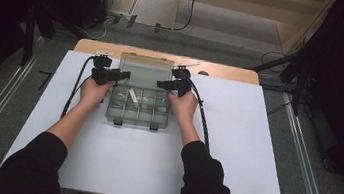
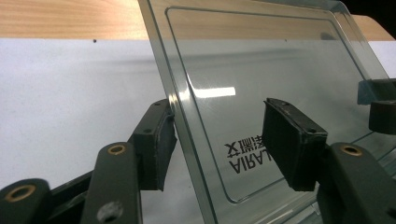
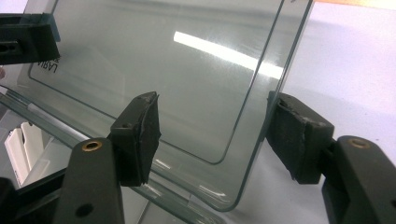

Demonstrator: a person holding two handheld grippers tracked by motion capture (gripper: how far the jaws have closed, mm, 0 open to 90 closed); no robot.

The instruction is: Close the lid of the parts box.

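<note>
High view shows a clear plastic organizer box (image 1: pixel 137 105) lying on the white worktop (image 1: pixel 253 153), its see-through lid (image 1: pixel 145 69) swung up at the far side. The left hand-held gripper (image 1: pixel 121 74) stands at the lid's left edge and the right hand-held gripper (image 1: pixel 162 83) at its right edge, so the lid sits between the two.

Left gripper view has the lid (image 2: pixel 261 88) tilted up, its side edge passing between two spread jaws; one pad sits just beside the edge and the other is well apart, so nothing is clamped. Right gripper view shows the same: the lid's (image 3: pixel 187 70) rounded corner stands inside a wide gap between the jaws, which hold nothing.

I judge the step to be moving the lid on its hinge, whether up or down I cannot tell. The next move calls for both sides to push evenly, so the thin panel does not twist.
</note>
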